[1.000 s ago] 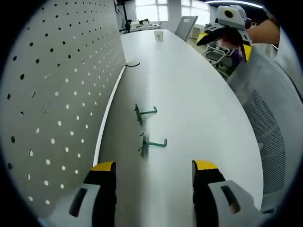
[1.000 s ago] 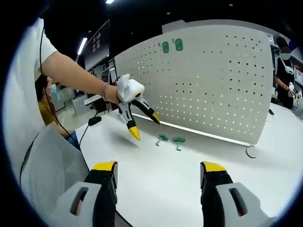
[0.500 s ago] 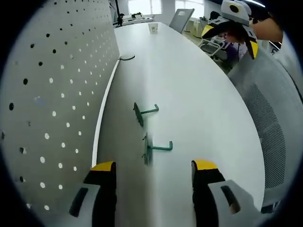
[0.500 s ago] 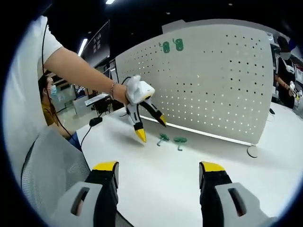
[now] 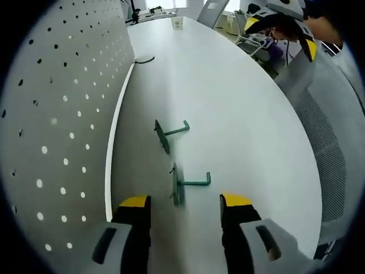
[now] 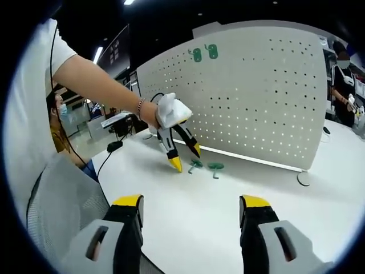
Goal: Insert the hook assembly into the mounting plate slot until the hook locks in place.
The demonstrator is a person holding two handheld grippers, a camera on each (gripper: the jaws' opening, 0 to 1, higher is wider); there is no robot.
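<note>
Two green hooks lie on the white table beside the pegboard. The nearer hook lies just ahead of my open left gripper, between its yellow-tipped jaws and apart from them. The farther hook lies beyond it. In the right gripper view the left gripper hangs tips-down over the nearer hook, with the other hook to its right. Two more green hooks hang at the top of the pegboard. My right gripper is open, held back from the table, holding nothing.
A grey mesh chair stands at the table's edge. A paper cup and a dark cable loop lie far down the table. A person's arm holds the left gripper. Another person stands at the far right.
My left gripper has moved down and forward toward the nearer hook, which now lies between its jaw tips. The right gripper has held still.
</note>
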